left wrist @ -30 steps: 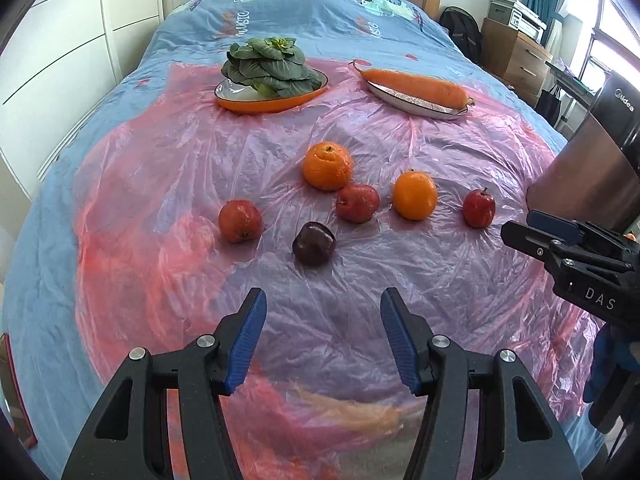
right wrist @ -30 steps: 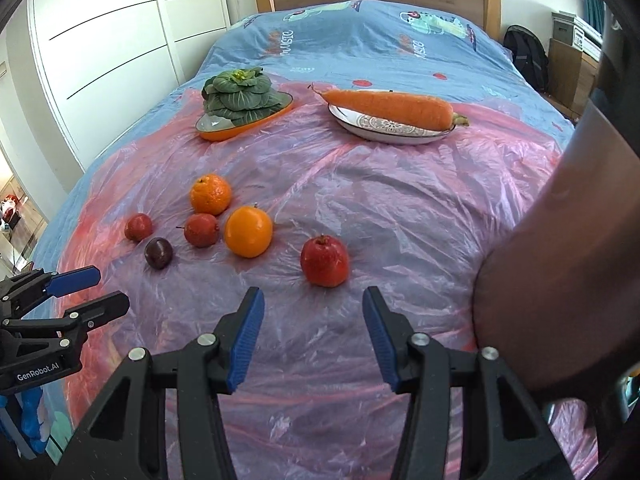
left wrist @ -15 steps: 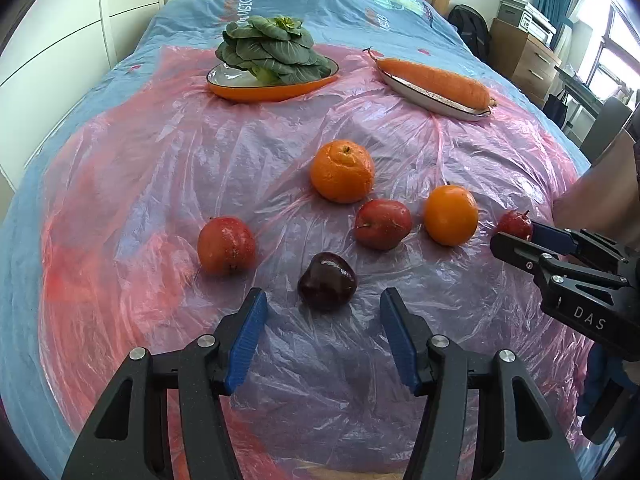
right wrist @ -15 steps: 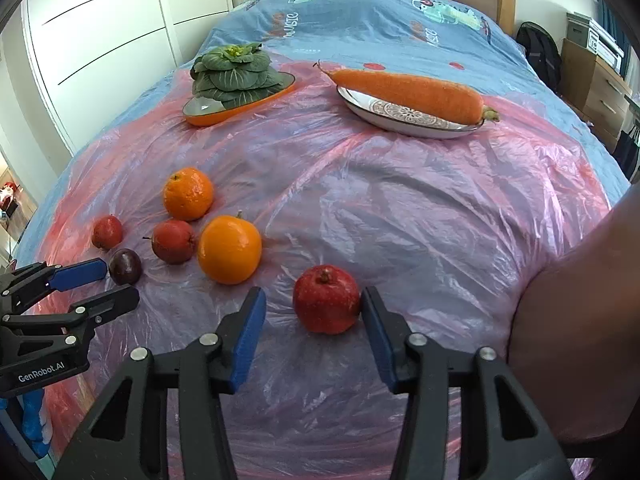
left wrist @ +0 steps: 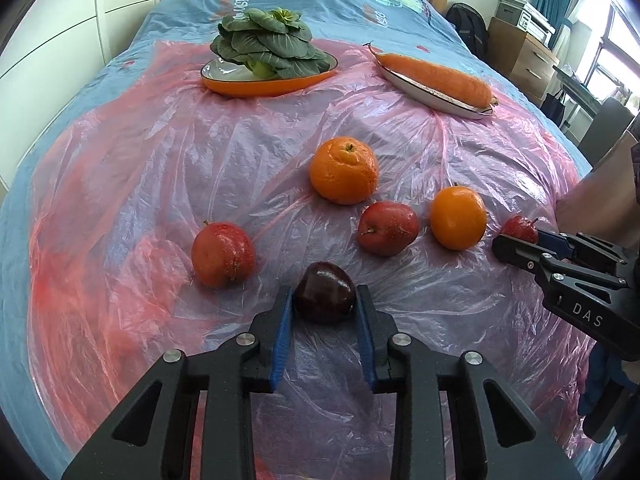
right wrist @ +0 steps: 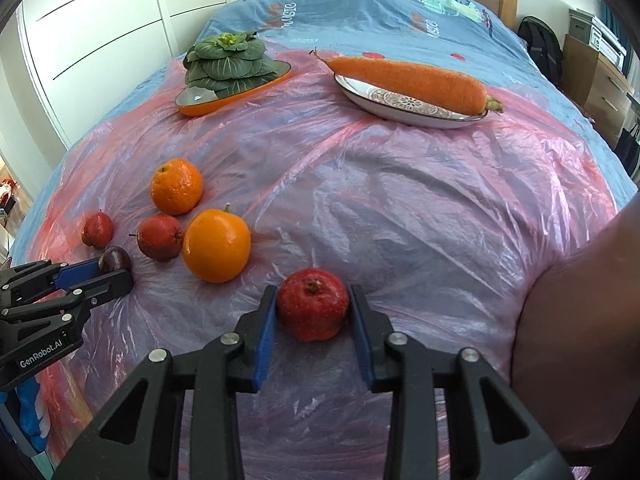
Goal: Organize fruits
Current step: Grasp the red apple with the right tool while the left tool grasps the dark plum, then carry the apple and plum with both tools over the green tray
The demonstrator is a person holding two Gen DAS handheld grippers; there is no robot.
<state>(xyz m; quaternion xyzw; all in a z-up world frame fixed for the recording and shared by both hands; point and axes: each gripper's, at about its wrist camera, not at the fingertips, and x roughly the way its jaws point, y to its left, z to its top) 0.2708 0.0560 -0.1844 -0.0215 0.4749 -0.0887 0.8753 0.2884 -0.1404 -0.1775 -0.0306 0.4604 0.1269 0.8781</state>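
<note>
My left gripper (left wrist: 324,294) is shut on a dark plum (left wrist: 325,300) that rests on the pink plastic sheet (left wrist: 160,168). The jaws of my right gripper (right wrist: 313,294) are closing, and their blue pads touch both sides of a red apple (right wrist: 313,306) on the sheet. Loose between the two lie a mandarin (left wrist: 344,170), an orange (left wrist: 458,218), a second red apple (left wrist: 387,228) and a red-orange fruit (left wrist: 223,255). In the right wrist view the left gripper (right wrist: 114,274) shows at the left edge with the plum (right wrist: 115,258) in it.
At the far end of the sheet a leafy green (left wrist: 264,44) lies in an orange dish (left wrist: 256,85) and a carrot (left wrist: 434,74) on a white plate (right wrist: 400,110). A person's arm (right wrist: 580,320) fills the right side. Drawers (left wrist: 524,56) stand beside the bed.
Both grippers moved forward and down to the fruit. The left jaws went from open to shut on the plum; the right jaws narrowed onto the red apple.
</note>
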